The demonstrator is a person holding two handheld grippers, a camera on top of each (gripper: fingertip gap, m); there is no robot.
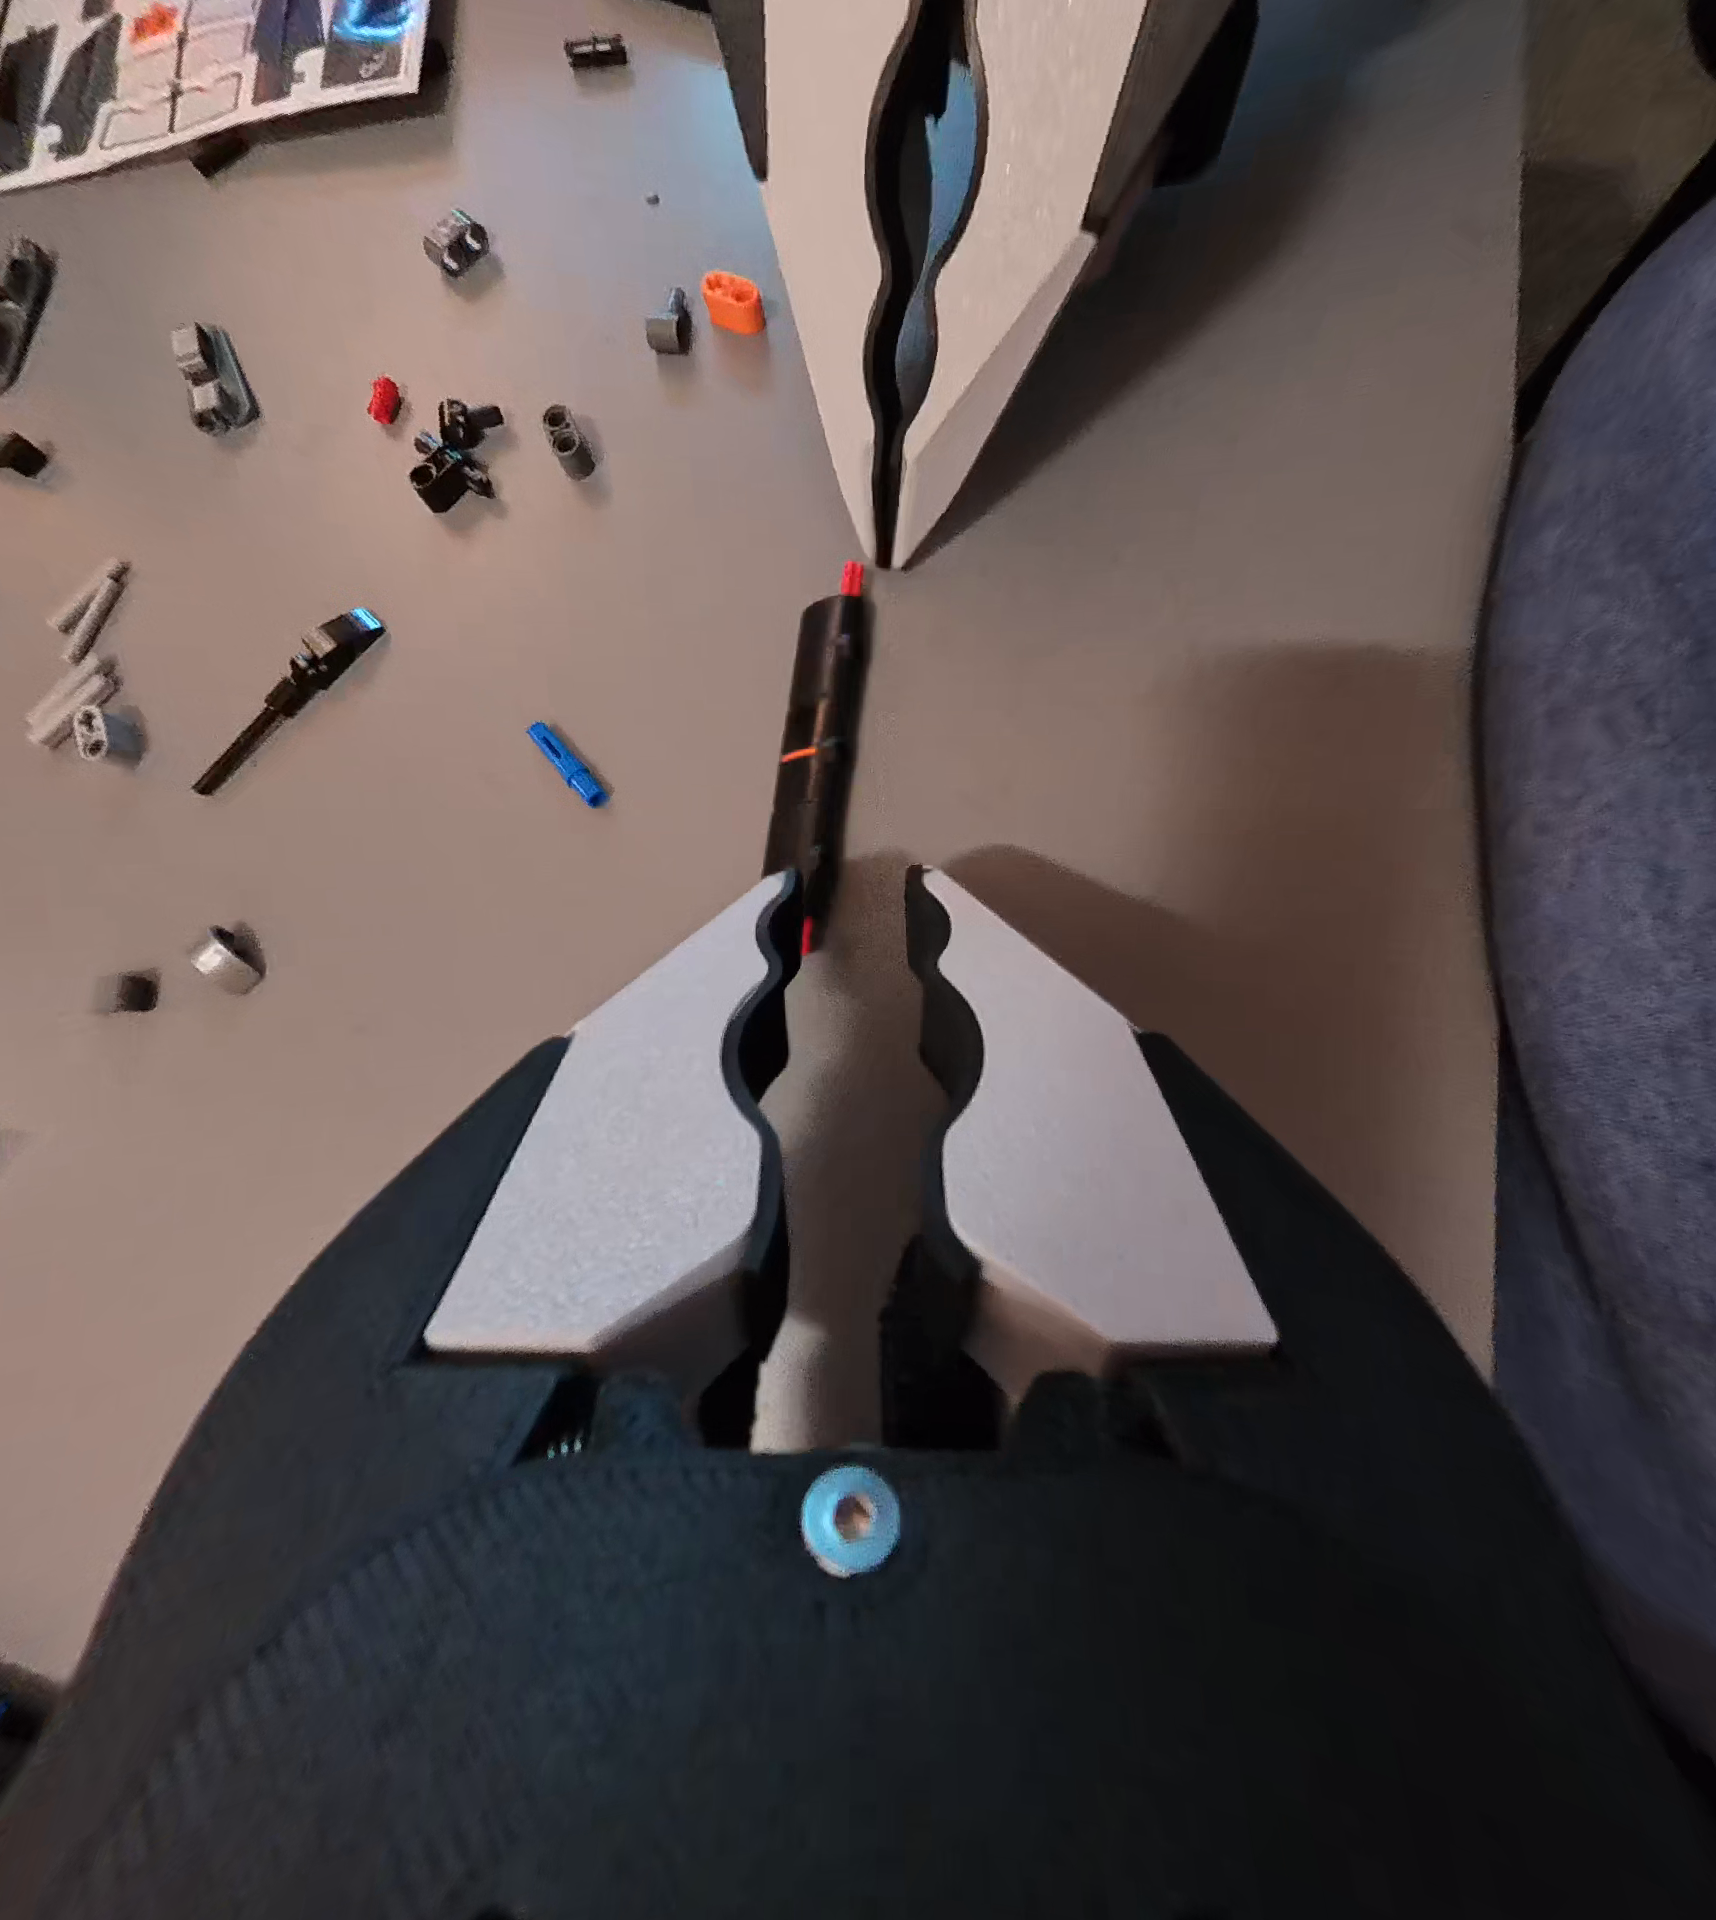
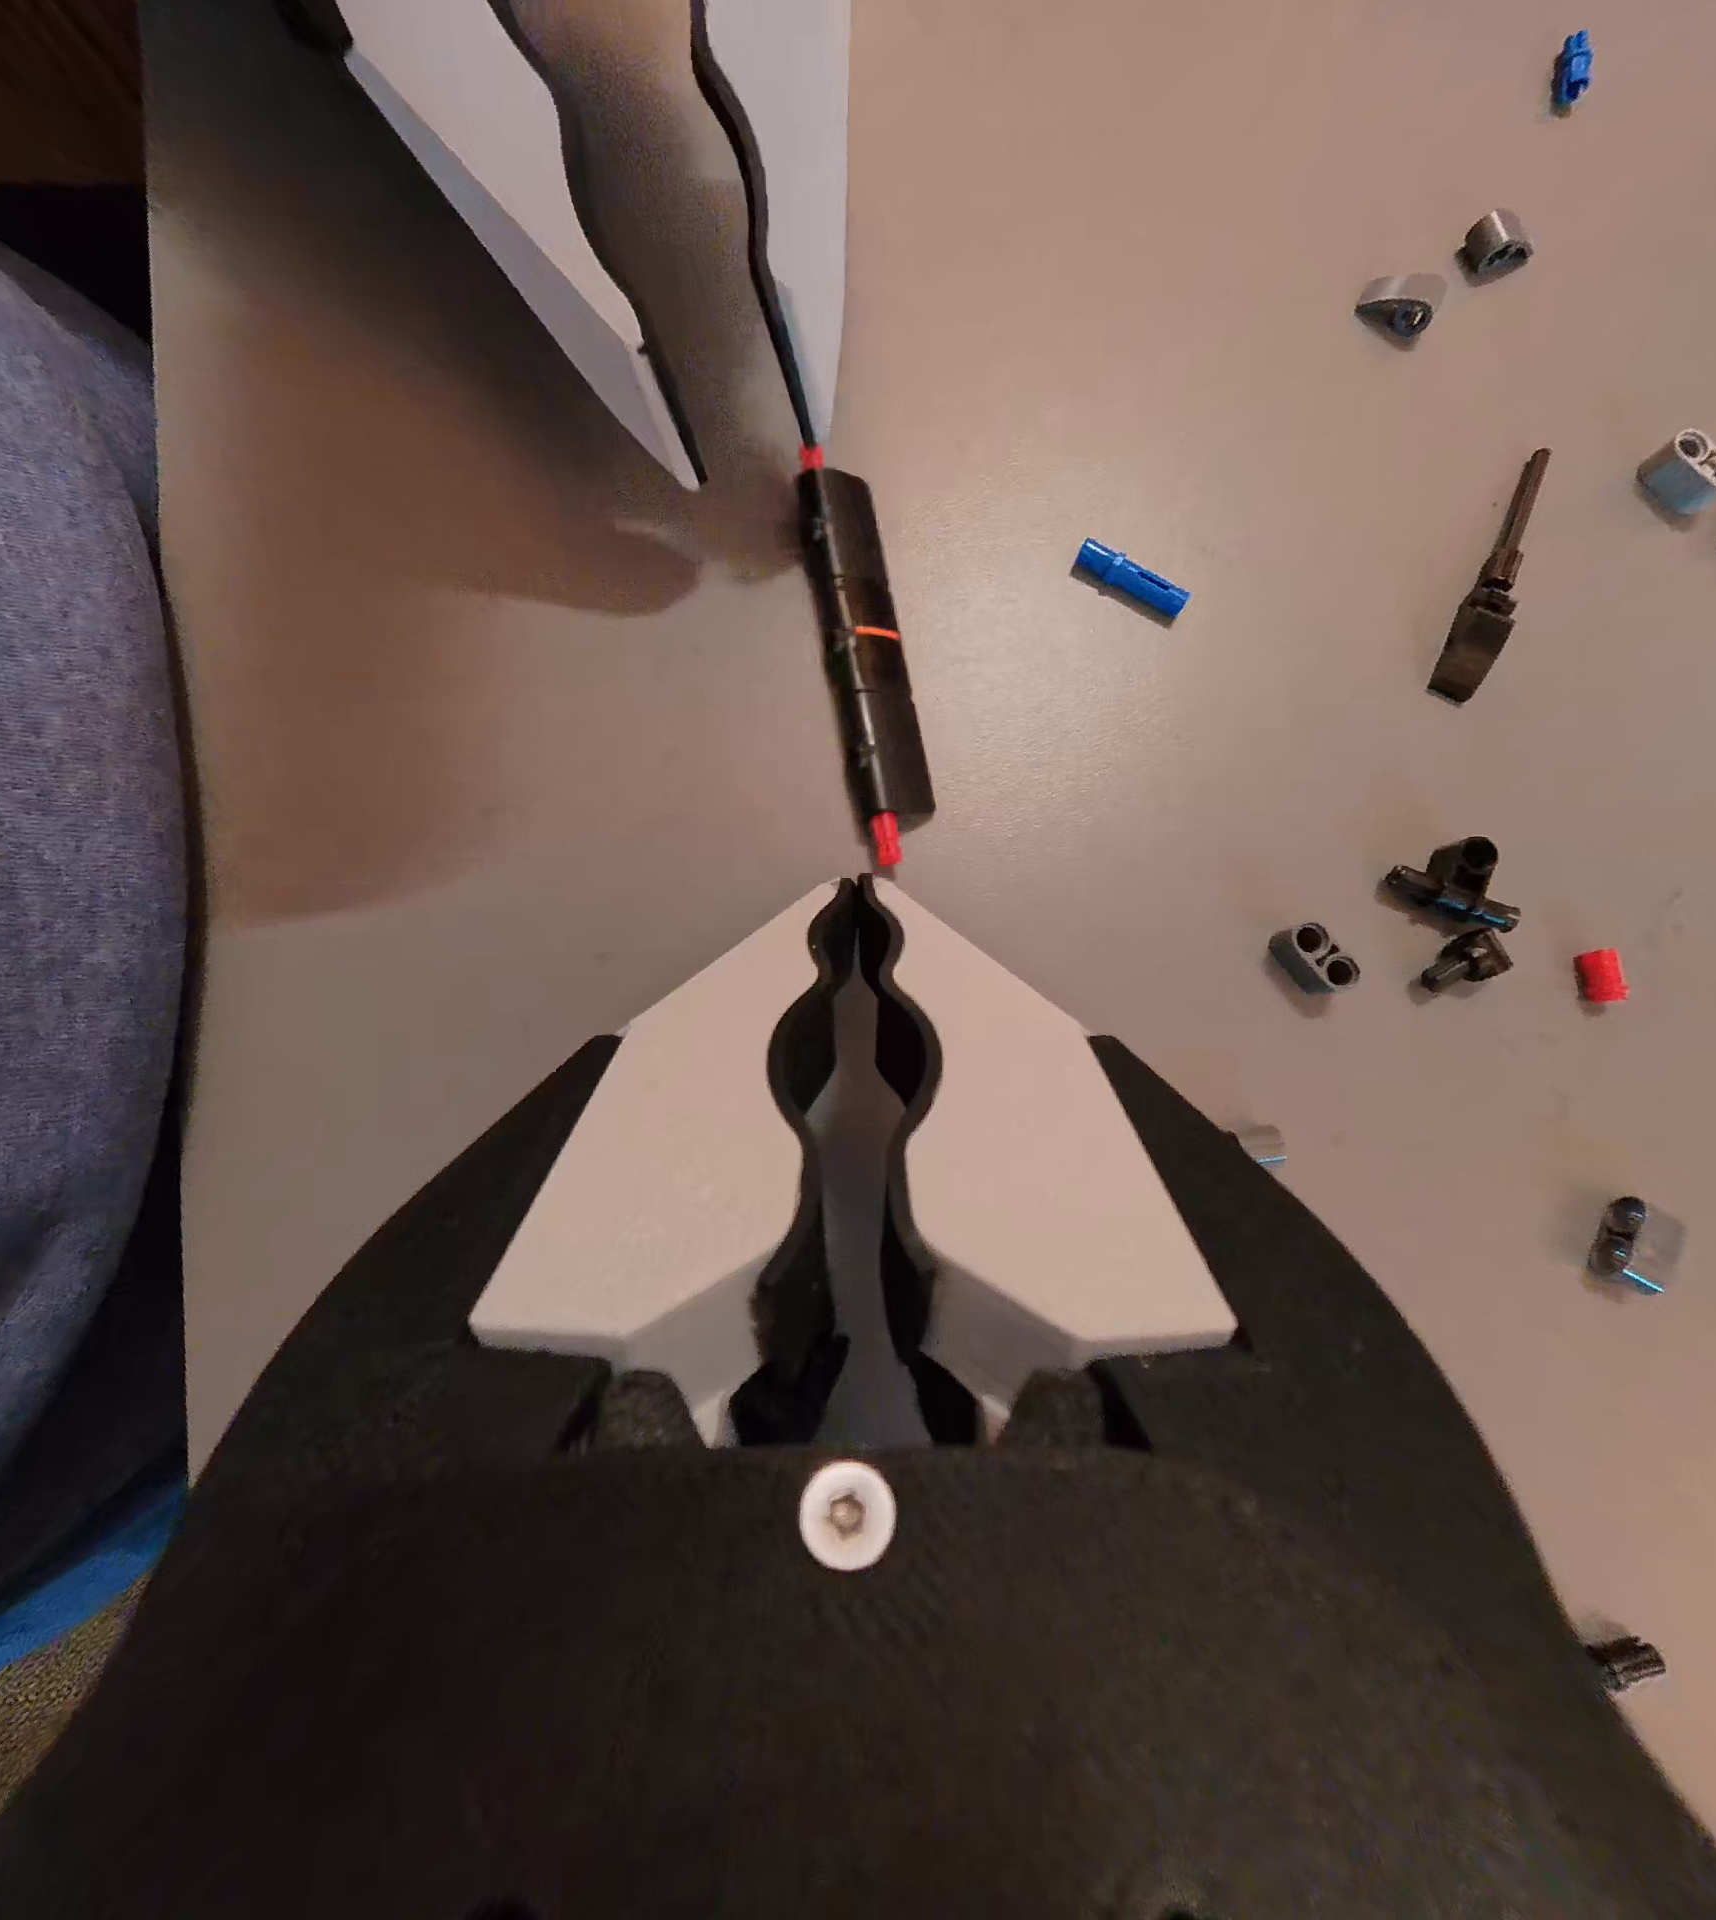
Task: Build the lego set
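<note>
Lying on the grey desk (image 1: 1093, 727), the black lego assembly (image 1: 818, 727) is sitting between the two tools. The left hand-held gripper (image 1: 854, 883) is standing narrowly parted, one fingertip touching the assembly's near red pin. Farther off, the right hand-held gripper (image 2: 859, 883) is pinched together, empty, just beside the opposite red pin.

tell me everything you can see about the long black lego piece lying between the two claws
The black assembly is a row of dark, glossy cylindrical segments threaded on a red axle whose tips poke out at both ends, with a thin orange ring near the middle. It lies flat on the grey table between both claws. The left claw is open, one finger at or against its near red tip. The right claw is shut, just short of the other tip.
</note>
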